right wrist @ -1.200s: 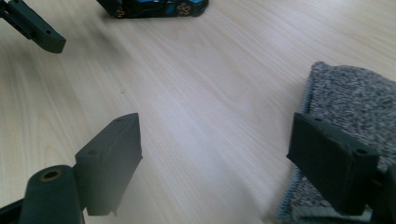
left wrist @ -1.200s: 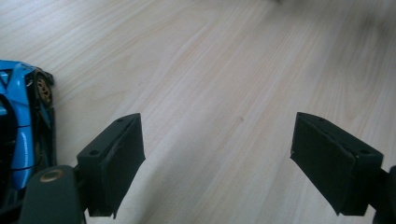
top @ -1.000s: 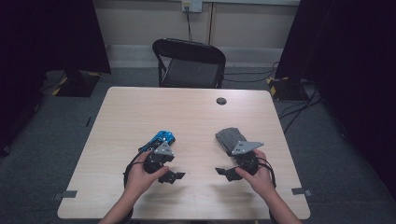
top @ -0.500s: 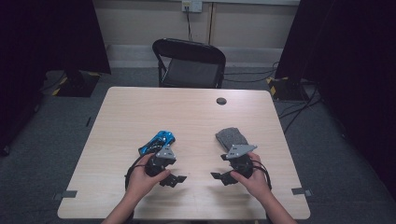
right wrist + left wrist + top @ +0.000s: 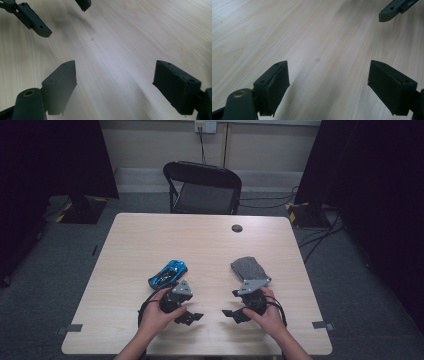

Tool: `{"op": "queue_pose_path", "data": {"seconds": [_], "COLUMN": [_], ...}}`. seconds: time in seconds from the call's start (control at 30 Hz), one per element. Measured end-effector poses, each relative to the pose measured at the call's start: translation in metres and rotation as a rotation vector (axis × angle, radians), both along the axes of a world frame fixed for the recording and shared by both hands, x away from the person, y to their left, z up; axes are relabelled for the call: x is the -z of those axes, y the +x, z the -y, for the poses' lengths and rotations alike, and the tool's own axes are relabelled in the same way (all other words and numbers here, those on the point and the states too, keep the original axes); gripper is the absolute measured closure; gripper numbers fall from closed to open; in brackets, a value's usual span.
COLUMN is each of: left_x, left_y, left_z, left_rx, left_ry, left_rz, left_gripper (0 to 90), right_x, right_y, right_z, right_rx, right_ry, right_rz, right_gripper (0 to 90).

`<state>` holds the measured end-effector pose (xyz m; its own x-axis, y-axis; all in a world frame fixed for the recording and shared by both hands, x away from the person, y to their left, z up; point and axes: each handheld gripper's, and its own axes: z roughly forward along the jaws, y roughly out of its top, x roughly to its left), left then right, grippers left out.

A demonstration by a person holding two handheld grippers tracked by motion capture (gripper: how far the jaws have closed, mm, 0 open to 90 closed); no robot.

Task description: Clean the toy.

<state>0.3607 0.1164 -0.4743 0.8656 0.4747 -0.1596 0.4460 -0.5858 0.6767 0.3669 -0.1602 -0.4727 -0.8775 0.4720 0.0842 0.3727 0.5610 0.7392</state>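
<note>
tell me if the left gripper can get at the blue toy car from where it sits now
Probably yes. The blue toy car lies on the table just beyond the left gripper, nothing standing between them. The jaws are wide open and empty, but aim toward the table's middle, so the hand would need to turn.

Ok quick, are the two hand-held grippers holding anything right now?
Left hand-held gripper: open, holding nothing, over the pale wooden table.
Right hand-held gripper: open, holding nothing, over the same table.
</note>
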Motion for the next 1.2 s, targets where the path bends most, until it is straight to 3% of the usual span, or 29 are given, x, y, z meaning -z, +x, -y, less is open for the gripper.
{"op": "queue_pose_path", "data": {"seconds": [0.7, 0.93, 1.1, 1.2], "left_x": [0.016, 0.018, 0.021, 0.023], "left_y": [-0.006, -0.007, -0.010, -0.011], "left_z": [0.008, 0.009, 0.011, 0.011], "left_rx": [0.029, 0.053, 0.094, 0.096], "left_ry": [0.040, 0.044, 0.070, 0.060], "left_rz": [-0.002, 0.037, 0.107, 0.111], "left_gripper": [17.4, 15.8, 14.8, 13.0], "right_x": [0.019, 0.026, 0.028, 0.030], "right_y": [-0.008, -0.011, -0.013, -0.015], "right_z": [-0.006, -0.007, -0.008, -0.009], "right_rx": [-0.031, -0.041, -0.044, -0.050], "right_ry": [-0.019, -0.035, -0.037, -0.042], "right_rz": [-0.020, -0.018, 0.019, 0.051], "right_gripper": [19.1, 19.0, 18.8, 18.0]}}
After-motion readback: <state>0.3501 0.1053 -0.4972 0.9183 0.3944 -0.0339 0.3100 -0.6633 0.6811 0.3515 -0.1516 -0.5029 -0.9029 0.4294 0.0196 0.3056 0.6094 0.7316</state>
